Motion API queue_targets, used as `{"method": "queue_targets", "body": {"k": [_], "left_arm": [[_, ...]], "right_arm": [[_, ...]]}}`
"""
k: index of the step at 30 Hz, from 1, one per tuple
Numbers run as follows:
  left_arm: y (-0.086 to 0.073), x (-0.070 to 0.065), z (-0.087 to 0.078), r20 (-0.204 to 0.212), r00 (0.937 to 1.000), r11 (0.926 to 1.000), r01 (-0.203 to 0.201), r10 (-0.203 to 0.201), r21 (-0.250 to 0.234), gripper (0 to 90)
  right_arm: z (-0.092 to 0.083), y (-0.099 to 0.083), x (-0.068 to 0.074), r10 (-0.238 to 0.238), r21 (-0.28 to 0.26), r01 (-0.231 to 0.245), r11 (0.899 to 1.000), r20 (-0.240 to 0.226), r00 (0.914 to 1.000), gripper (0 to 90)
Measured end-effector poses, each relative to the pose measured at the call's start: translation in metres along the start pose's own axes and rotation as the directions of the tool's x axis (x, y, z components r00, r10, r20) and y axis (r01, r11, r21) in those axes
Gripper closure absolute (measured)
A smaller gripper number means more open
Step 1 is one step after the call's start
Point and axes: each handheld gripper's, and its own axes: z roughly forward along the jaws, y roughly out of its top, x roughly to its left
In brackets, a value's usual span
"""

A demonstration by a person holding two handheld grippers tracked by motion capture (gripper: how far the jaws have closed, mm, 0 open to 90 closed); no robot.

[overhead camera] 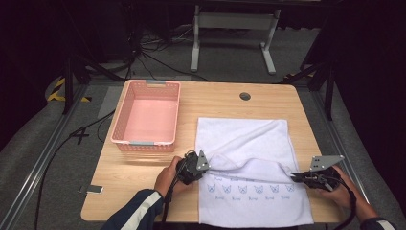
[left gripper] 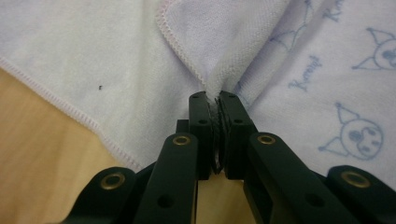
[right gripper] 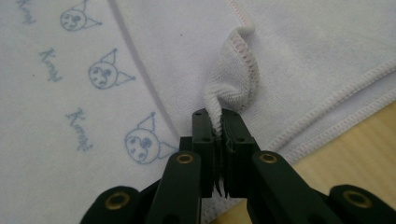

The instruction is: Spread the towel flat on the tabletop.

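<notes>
Item: white towel, terry cloth, stitched hem, with a row of pale blue cat-like faces and script lettering printed across its near part. It lies spread on the right half of the wooden worktop, its near edge at the worktop's near edge. A folded-over band crosses its middle, drawn taut from left to right.

Left tongs: closed on a pinch of the towel's hem at the left end of that band; in the left gripper view the cloth rises out of the shut jaws in a narrow pleat.

Right tongs: closed on the hem at the band's right end; in the right gripper view a curled tuft of edge stands up from between the jaws.

Also present: pink basket, left and far of the towel, well apart from both tongs.

Limits: the cloth deep between the pads is hidden. The lettering is too small to read with confidence; it perhaps begins with a K. The person's forearms are cut off at the near frame edge.
</notes>
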Motion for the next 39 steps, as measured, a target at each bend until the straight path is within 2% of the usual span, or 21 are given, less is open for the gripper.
{"method": "queue_targets", "body": {"k": [1, 4, 8, 9, 12, 16, 17, 18, 19, 22, 23, 25, 27, 29, 30, 32, 34, 35, 36, 38, 39], "left_arm": [[0.000, 0.000, 0.000, 0.000, 1.0000, 1.0000, 0.000, 0.000, 0.000, 85.2], [0.011, 0.013, 0.011, -0.042, 0.9990, 0.9998, 0.012, -0.011, 0.019, 85.2], [0.016, 0.025, 0.018, -0.056, 0.9979, 0.9993, 0.032, -0.031, 0.019, 85.2], [0.016, 0.025, 0.018, -0.060, 0.9980, 0.9996, 0.023, -0.021, 0.020, 85.2], [0.014, 0.025, 0.014, -0.028, 0.9989, 0.9992, 0.038, -0.038, -0.012, 84.2], [0.013, 0.024, 0.002, -0.019, 0.9991, 0.9982, 0.037, -0.038, -0.046, 80.8], [0.013, 0.024, -0.002, -0.005, 0.9991, 0.9969, 0.043, -0.043, -0.066, 77.9], [0.015, 0.023, -0.007, 0.001, 0.9986, 0.9949, 0.052, -0.052, -0.086, 67.9], [0.015, 0.023, -0.007, 0.001, 0.9986, 0.9949, 0.052, -0.052, -0.086, 63.8], [0.020, 0.025, -0.015, 0.012, 0.9975, 0.9867, 0.070, -0.069, -0.147, 59.7], [0.023, 0.028, -0.014, 0.023, 0.9953, 0.9826, 0.097, -0.094, -0.159, 56.8], [0.028, 0.032, -0.009, 0.053, 0.9912, 0.9799, 0.128, -0.121, -0.153, 47.9], [0.032, 0.033, -0.002, 0.051, 0.9893, 0.9787, 0.143, -0.137, -0.148, 45.6], [0.040, 0.036, 0.010, 0.043, 0.9893, 0.9830, 0.143, -0.139, -0.115, 37.5], [0.042, 0.037, 0.014, 0.053, 0.9885, 0.9834, 0.146, -0.141, -0.107, 35.4], [0.045, 0.040, 0.022, 0.058, 0.9872, 0.9842, 0.153, -0.149, -0.088, 34.8], [0.045, 0.042, 0.029, 0.103, 0.9841, 0.9861, 0.152, -0.145, -0.066, 37.3], [0.045, 0.042, 0.032, 0.116, 0.9843, 0.9888, 0.140, -0.133, -0.051, 43.0], [0.044, 0.042, 0.034, 0.121, 0.9852, 0.9913, 0.127, -0.121, -0.037, 51.3], [0.042, 0.041, 0.034, 0.139, 0.9829, 0.9910, 0.128, -0.121, -0.041, 63.4], [0.042, 0.040, 0.031, 0.123, 0.9881, 0.9936, 0.100, -0.092, -0.054, 72.6]], "right_arm": [[0.000, 0.000, 0.000, 0.000, 0.000, 0.000, 1.000, 0.000, 1.0000, 85.3], [0.007, 0.008, -0.014, 0.011, -0.003, -0.011, 1.000, 0.055, 0.9984, 85.3], [0.013, 0.013, -0.029, 0.036, -0.012, -0.035, 0.999, 0.094, 0.9949, 85.3], [0.014, 0.014, -0.031, 0.034, -0.011, -0.034, 0.999, 0.098, 0.9946, 85.1], [0.012, 0.014, -0.029, 0.021, -0.029, -0.018, 0.999, 0.096, 0.9952, 81.3], [0.004, 0.013, -0.024, 0.011, -0.050, -0.006, 0.999, 0.087, 0.9961, 78.6], [0.001, 0.013, -0.024, 0.013, -0.063, -0.008, 0.998, 0.091, 0.9958, 75.6], [-0.004, 0.013, -0.023, 0.014, -0.081, -0.008, 0.997, 0.083, 0.9964, 68.7], [-0.006, 0.014, -0.022, 0.025, -0.088, -0.018, 0.996, 0.077, 0.9967, 65.7], [-0.011, 0.019, -0.022, 0.029, -0.117, -0.019, 0.993, 0.084, 0.9960, 60.1], [-0.012, 0.021, -0.023, 0.035, -0.125, -0.024, 0.992, 0.090, 0.9953, 56.3], [-0.011, 0.027, -0.026, 0.056, -0.124, -0.043, 0.991, 0.103, 0.9931, 49.8], [-0.010, 0.029, -0.028, 0.060, -0.121, -0.046, 0.992, 0.113, 0.9918, 46.6], [-0.002, 0.037, -0.039, 0.126, -0.114, -0.113, 0.987, 0.118, 0.9849, 40.3], [0.003, 0.040, -0.043, 0.129, -0.094, -0.118, 0.989, 0.120, 0.9843, 38.7], [0.012, 0.044, -0.048, 0.133, -0.064, -0.125, 0.990, 0.133, 0.9822, 38.6], [0.024, 0.047, -0.052, 0.138, -0.025, -0.136, 0.990, 0.099, 0.9854, 38.0], [0.028, 0.048, -0.052, 0.129, -0.004, -0.129, 0.992, 0.090, 0.9875, 46.6], [0.030, 0.048, -0.050, 0.109, 0.003, -0.109, 0.994, 0.066, 0.9918, 60.1], [0.030, 0.048, -0.045, 0.068, -0.006, -0.068, 0.998, 0.066, 0.9955, 74.1], [0.027, 0.049, -0.043, 0.055, -0.015, -0.054, 0.998, 0.068, 0.9962, 78.9]]}}
